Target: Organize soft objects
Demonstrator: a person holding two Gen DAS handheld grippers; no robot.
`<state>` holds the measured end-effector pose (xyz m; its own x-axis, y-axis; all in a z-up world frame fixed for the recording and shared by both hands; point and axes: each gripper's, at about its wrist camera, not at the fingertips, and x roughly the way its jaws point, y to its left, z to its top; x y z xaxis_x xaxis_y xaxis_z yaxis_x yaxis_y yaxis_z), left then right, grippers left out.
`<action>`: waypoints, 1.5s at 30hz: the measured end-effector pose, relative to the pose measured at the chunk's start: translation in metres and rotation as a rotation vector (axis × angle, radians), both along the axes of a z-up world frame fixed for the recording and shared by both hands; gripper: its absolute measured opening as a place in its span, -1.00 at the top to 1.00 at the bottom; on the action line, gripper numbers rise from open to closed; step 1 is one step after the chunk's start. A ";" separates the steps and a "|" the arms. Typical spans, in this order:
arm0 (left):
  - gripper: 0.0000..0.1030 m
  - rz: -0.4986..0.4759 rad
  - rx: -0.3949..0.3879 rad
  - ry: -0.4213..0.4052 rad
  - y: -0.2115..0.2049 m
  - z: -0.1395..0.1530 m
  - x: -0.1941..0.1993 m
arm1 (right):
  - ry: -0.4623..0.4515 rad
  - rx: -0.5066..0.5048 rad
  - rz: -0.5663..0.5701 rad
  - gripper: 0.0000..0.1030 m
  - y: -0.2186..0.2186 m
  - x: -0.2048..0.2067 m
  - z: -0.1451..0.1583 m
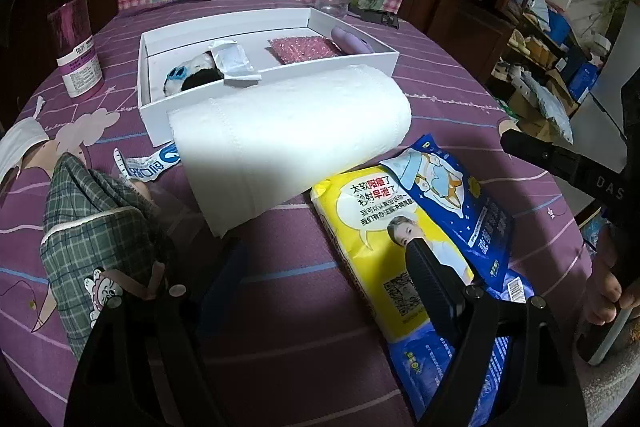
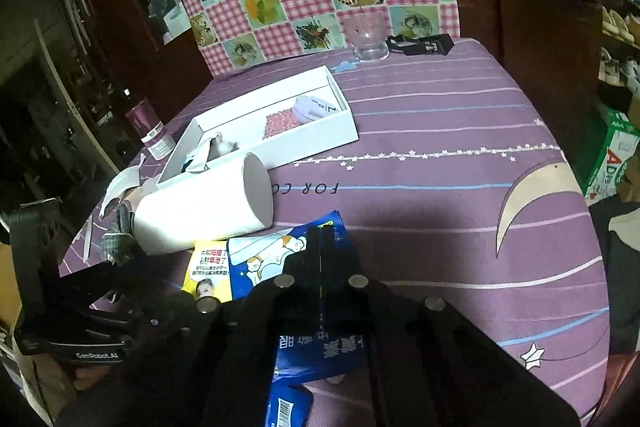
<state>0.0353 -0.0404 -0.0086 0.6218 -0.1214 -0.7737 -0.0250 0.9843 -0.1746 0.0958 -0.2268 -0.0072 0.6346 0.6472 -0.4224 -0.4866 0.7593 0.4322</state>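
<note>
left gripper (image 1: 280, 267): fingers apart, lower frame, angled down
right gripper (image 2: 322, 247): fingers closed together, lower centre

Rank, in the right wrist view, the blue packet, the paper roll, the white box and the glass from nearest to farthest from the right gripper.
1. Blue packet, pinched in the right gripper.
2. Paper roll, just beyond, to the left.
3. White box, behind the roll.
4. Glass, at the far edge.

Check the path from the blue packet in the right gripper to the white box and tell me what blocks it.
The right gripper is shut on the blue packet. Between it and the white box lies the paper towel roll, on its side against the box's near wall. The yellow packet lies beside the blue one, partly under it.
</note>
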 end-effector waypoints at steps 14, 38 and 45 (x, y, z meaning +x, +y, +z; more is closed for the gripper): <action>-0.59 0.001 0.005 0.003 0.000 -0.001 0.000 | 0.181 -0.088 -0.036 -0.04 0.007 0.022 -0.021; -0.68 0.069 0.111 0.024 0.004 -0.004 -0.002 | 0.025 -0.403 0.009 -0.91 0.047 0.012 -0.035; -0.68 0.070 0.107 0.025 0.004 -0.004 -0.002 | 0.002 -0.378 0.021 -0.33 0.048 0.006 -0.032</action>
<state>0.0330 -0.0364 -0.0123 0.6063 0.0059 -0.7952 -0.0972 0.9930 -0.0668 0.1019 -0.1787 -0.0397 0.6219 0.4580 -0.6352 -0.5028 0.8554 0.1246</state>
